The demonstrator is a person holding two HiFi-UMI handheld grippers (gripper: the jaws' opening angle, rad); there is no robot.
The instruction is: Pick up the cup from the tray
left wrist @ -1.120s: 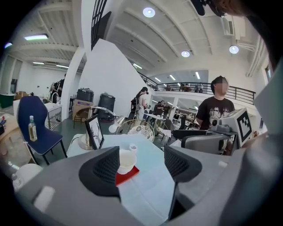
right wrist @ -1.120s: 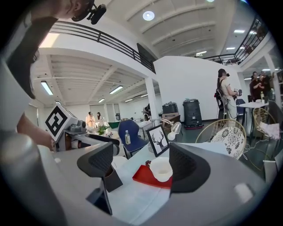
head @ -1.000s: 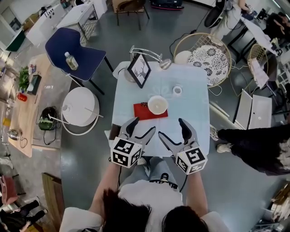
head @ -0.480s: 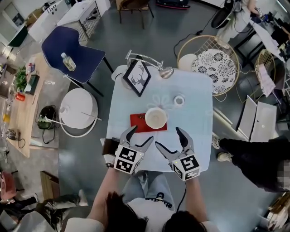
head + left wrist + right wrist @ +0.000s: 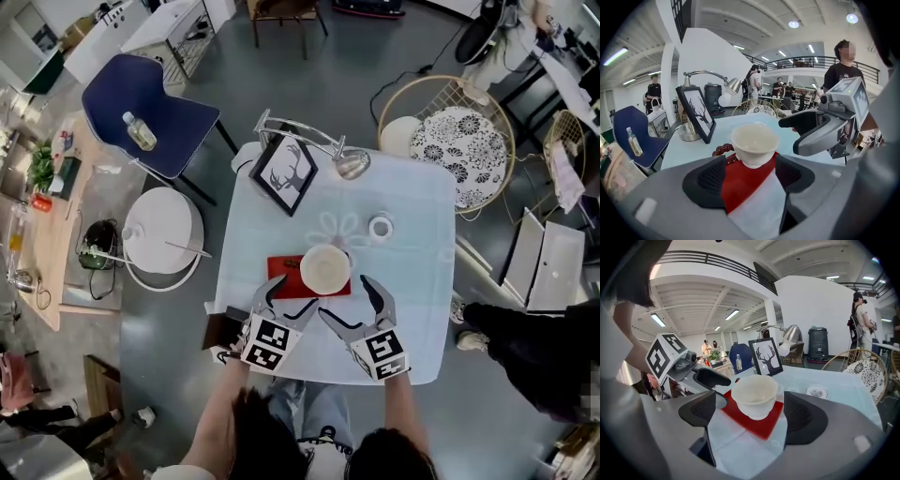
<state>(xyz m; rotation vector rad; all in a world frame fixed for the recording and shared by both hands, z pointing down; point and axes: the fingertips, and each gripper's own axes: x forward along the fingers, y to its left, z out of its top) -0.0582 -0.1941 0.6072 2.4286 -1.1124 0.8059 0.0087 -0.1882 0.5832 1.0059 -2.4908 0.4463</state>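
A cream cup [image 5: 325,267] stands upright on a flat red tray [image 5: 287,277] on the pale blue table [image 5: 412,225]. In the left gripper view the cup [image 5: 754,143] and the tray [image 5: 746,180] lie just beyond the jaws, and dark red beads [image 5: 723,149] rest beside the cup. The right gripper view shows the same cup [image 5: 754,395] on the tray [image 5: 761,423] ahead of its jaws. My left gripper [image 5: 286,300] and my right gripper [image 5: 354,303] hover side by side at the table's near edge, short of the cup. Both are open and hold nothing.
At the table's far side stand a framed deer picture [image 5: 284,174] and a silver desk lamp [image 5: 349,162]. A roll of tape [image 5: 380,227] lies right of the cup. A blue chair [image 5: 141,112], a white stool [image 5: 161,231] and a wicker chair [image 5: 450,136] surround the table.
Both grippers have come closer to the cup and tray, still open. The head view has shifted, so the table sits lower in the frame.
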